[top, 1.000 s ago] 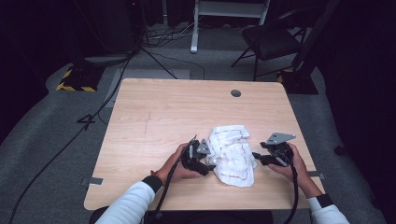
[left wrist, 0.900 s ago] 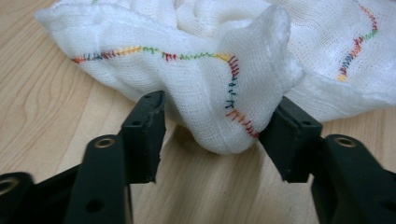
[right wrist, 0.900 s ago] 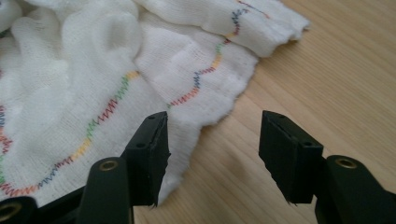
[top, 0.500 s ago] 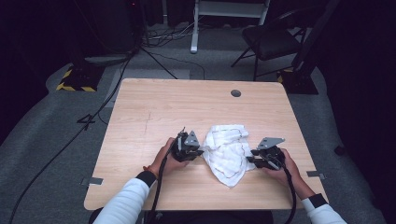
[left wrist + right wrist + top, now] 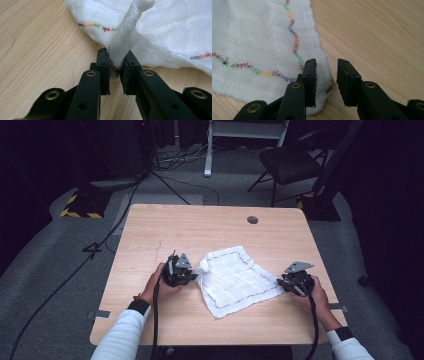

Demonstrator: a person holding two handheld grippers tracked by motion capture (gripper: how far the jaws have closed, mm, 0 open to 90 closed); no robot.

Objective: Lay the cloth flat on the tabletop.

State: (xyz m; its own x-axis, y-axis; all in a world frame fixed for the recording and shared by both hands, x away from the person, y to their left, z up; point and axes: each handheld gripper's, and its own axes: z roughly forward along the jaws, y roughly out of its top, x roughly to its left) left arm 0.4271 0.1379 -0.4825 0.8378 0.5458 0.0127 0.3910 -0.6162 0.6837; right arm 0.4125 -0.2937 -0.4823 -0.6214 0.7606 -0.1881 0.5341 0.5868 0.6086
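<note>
the high view is dim at its edges, the floor (image 5: 45, 270) sinking into black, while the table (image 5: 150, 235) is evenly lit from above with soft shadows. both gripper views are bright; the near jaws blur, the cloth (image 5: 175, 30) weave stays sharp.

A pale wooden bench (image 5: 165, 235) stands on grey carpet floor (image 5: 45, 285) in a dim room. A black folding chair (image 5: 287, 162) sits at one o'clock, a white frame (image 5: 247, 137) at twelve, yellow-black striped tape (image 5: 77, 212) at ten.
</note>
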